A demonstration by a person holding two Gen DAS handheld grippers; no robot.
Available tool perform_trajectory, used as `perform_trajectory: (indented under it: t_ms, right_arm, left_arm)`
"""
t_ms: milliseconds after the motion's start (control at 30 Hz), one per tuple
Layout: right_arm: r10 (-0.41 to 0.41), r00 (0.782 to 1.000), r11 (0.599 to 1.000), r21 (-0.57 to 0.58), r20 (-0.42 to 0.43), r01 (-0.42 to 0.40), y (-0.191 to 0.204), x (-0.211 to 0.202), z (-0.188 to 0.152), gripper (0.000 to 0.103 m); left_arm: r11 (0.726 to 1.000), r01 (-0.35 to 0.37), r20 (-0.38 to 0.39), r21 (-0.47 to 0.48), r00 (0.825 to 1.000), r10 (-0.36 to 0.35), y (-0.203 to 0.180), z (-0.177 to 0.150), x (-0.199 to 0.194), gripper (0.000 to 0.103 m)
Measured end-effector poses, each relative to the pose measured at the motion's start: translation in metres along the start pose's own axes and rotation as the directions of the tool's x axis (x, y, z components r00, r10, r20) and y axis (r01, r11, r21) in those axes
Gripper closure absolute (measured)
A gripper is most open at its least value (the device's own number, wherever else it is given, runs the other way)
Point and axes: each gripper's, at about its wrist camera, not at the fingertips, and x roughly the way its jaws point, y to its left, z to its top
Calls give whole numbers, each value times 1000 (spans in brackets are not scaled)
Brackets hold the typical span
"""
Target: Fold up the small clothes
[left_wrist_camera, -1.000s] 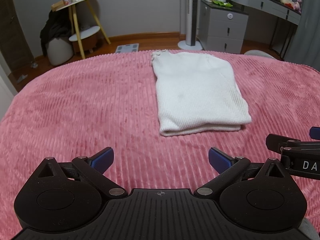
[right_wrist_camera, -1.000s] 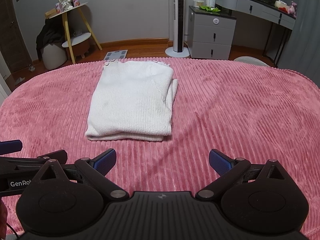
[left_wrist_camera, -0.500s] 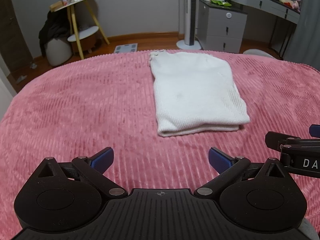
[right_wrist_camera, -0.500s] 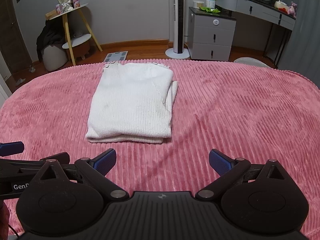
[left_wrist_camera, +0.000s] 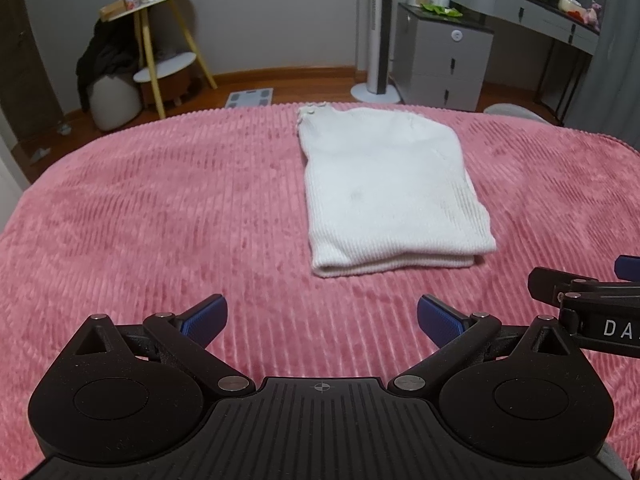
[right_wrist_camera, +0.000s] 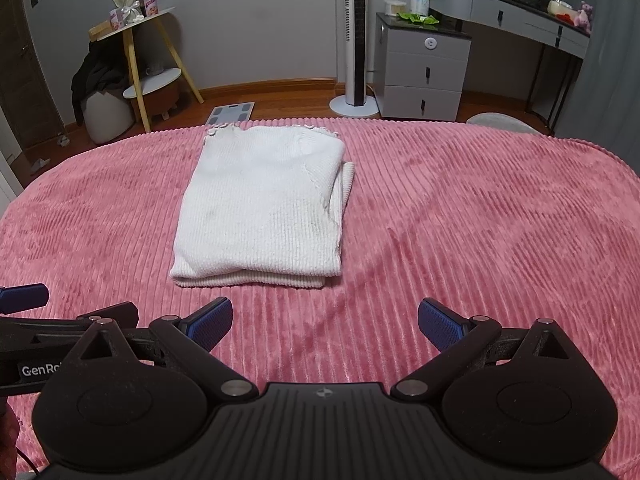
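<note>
Since a second ago both grippers have drawn back slightly; the garment sits a little farther off. Left gripper and right gripper both spread wide, empty, hovering over the pink bedspread. White knit top lies folded ahead, untouched. Next fold, I judge: pinch both near corners together, lift evenly, keep layers aligned.

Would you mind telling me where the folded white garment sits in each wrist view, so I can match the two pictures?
Left wrist: folded white garment lies right of centre, beyond the open left gripper.
Right wrist: it lies left of centre.
Shared landmark: the white tower fan behind the bed.
</note>
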Motion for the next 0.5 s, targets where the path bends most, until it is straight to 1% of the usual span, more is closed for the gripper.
perform_trajectory:
  t_ms: [500]
  right_arm:
    - [-3,1000,1000,2,-4,3,-2,2,-1,4]
  left_arm:
    - [1000,-8,-10,18,1000,8,-4,-2,3,0]
